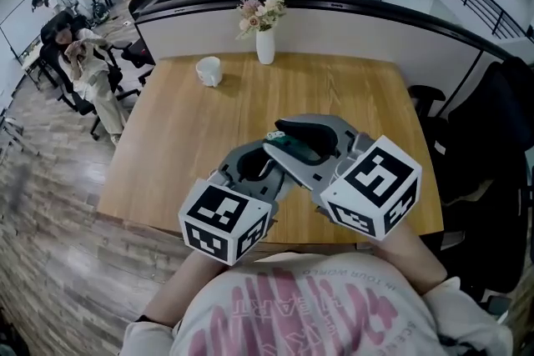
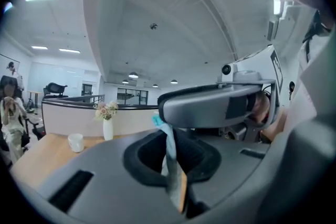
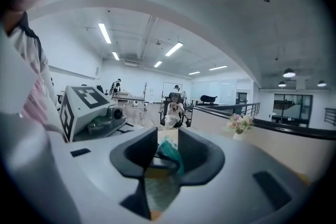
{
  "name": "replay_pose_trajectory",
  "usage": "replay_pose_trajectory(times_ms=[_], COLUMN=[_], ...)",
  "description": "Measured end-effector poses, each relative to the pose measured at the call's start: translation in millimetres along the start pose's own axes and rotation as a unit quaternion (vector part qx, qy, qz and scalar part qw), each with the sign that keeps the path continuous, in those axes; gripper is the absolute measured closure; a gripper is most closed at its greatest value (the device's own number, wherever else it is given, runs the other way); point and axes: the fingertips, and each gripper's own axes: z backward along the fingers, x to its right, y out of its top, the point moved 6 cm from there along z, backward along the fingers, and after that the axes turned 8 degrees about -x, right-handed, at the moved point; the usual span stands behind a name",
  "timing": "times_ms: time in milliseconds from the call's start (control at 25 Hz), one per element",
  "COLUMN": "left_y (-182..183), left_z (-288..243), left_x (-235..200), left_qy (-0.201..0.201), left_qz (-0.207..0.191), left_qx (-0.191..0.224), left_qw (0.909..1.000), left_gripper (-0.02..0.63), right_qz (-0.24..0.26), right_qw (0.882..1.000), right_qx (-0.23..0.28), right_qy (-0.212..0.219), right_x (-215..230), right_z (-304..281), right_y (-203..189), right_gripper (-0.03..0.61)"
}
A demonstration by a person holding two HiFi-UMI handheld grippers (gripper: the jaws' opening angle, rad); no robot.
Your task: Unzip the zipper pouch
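Observation:
Both grippers are held close to the person's chest, above the near edge of the wooden table (image 1: 192,146). A thin pouch with a teal end (image 1: 289,145) sits between them. My left gripper (image 1: 250,167) is shut on the pouch's edge, which stands upright as a narrow strip (image 2: 172,165) between its closed jaws (image 2: 169,144). My right gripper (image 1: 302,137) crosses just in front of the left one (image 2: 210,105). Its jaws (image 3: 167,150) stand apart, with the mesh-like pouch body (image 3: 159,189) and teal end (image 3: 171,150) in the gap. The zipper itself is not discernible.
A white mug (image 1: 209,71) and a white vase of flowers (image 1: 264,36) stand at the table's far side, against a low partition. A dark chair (image 1: 492,154) is at the right. A person sits at a desk far left (image 1: 83,62).

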Motion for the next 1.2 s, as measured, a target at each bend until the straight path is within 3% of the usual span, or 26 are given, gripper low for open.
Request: replay_pose_trajectory(times_ms=[320,720,1200], left_y=[-4,-6,-4], left_z=[2,1,1], left_x=[1,7,3], left_qy=[0.035,0.057,0.065], left_qz=[-0.039,-0.058,-0.067], left_qx=[-0.007,-0.02,-0.012], left_qw=[0.9986,0.9965,0.9956], left_gripper=[0.592,0.592,0.592], right_qz=[0.022,0.014,-0.087], right_qw=[0.999,0.999,0.996], right_qx=[-0.02,-0.021,0.019], right_qy=[-0.019,-0.023,0.03], right_x=[-4,-5,8], right_z=[-10,-12,-8], right_y=[-6,-10,-10], right_gripper=[0.457,0.463,0.472])
